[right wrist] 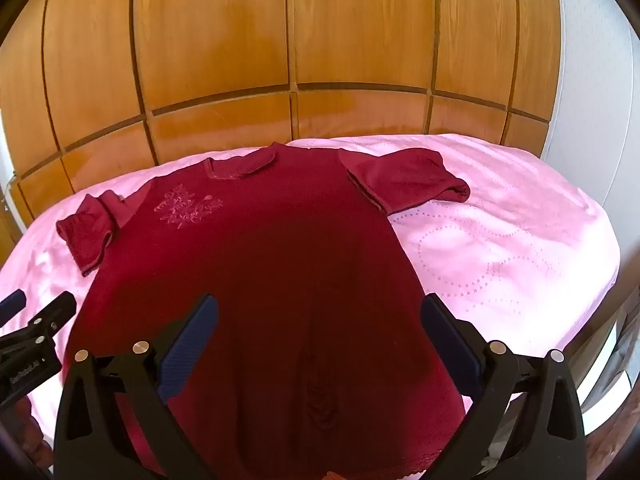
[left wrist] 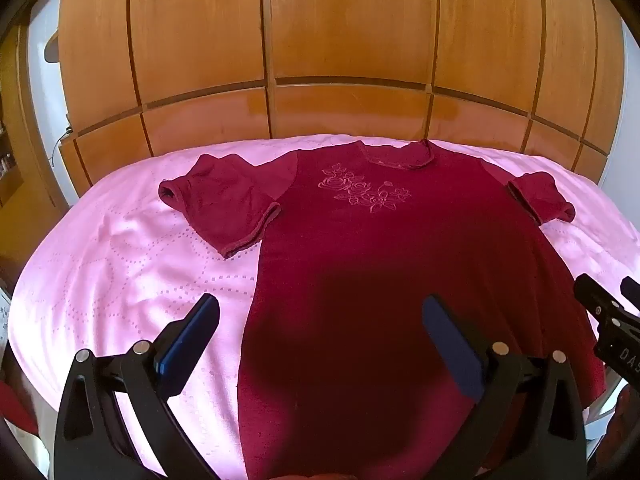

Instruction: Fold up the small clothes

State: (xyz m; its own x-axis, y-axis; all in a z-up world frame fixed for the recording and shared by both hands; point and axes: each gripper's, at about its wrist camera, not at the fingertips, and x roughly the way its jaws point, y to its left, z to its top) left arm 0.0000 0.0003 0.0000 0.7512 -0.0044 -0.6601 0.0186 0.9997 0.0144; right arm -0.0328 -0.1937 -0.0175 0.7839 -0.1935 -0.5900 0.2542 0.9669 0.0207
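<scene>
Red top (left wrist: 400,248) lies flat, unfolded, across the bed (left wrist: 120,264). Left claw (left wrist: 320,332) and right claw (right wrist: 320,332) hover near its hem, jaws apart, empty. Folding not begun.

The hem of the shirt (left wrist: 360,280) is cut off by the lower edge and partly hidden behind the left gripper (left wrist: 320,328).

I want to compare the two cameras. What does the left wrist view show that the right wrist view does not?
Only the left wrist view shows the shelf at the far left edge. Only the right wrist view shows the lace hem of the dark red top. Both show the top lying flat on the pink bedcover, the wooden wardrobe, and the open left hand-held gripper and right hand-held gripper.
</scene>
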